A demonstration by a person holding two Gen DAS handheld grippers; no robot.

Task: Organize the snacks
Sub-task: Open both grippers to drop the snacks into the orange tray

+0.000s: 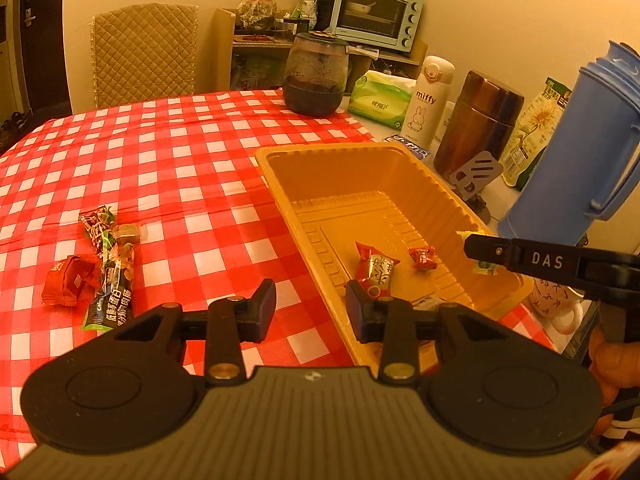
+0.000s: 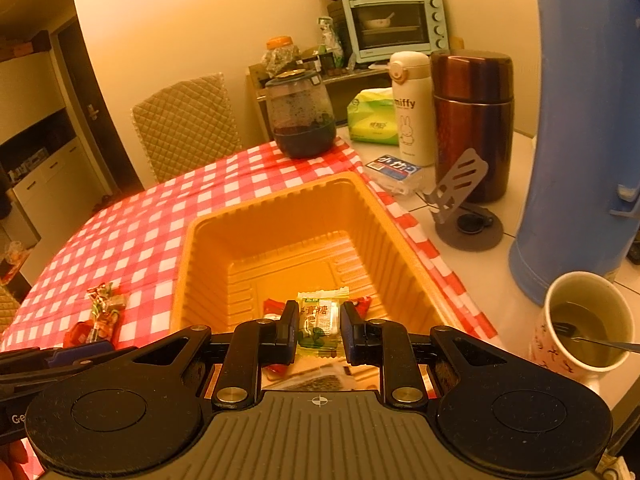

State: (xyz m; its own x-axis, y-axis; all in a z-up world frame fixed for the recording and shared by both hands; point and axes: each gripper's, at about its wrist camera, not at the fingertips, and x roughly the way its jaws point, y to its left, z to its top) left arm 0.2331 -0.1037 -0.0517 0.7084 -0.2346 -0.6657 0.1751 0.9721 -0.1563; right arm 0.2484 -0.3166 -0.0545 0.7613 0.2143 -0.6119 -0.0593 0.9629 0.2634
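A red-and-white checked tablecloth [image 1: 168, 152] covers the table, with flasks, a tissue pack and a small blue oven crowded at the far side toward one o'clock. On the cloth sits a yellow tray [image 1: 280, 184] — the place the snacks are going.

Three wrapped sweets show on the tray floor in the left wrist view: a red-and-silver candy [image 1: 378, 270], a small red one [image 1: 422, 258], and a bit of yellow-green wrapper partly hidden under the other tool.

The right gripper [image 2: 320, 330] hangs over the tray's near end, jaws narrow and pinching a yellow-green candy [image 2: 320, 320] by its sides; it looks ready to be dropped in.

The left gripper [image 1: 310, 308] is empty, jaws only narrowly apart with nothing between them, straddling the tray's near-left rim.

Left to do, by my reckoning: the loose pile [image 1: 96, 264] on the cloth at about nine o'clock from the tray (a red packet, a green bar, a few twisted sweets). Roughly halfway, then — the held candy first, the pile after.
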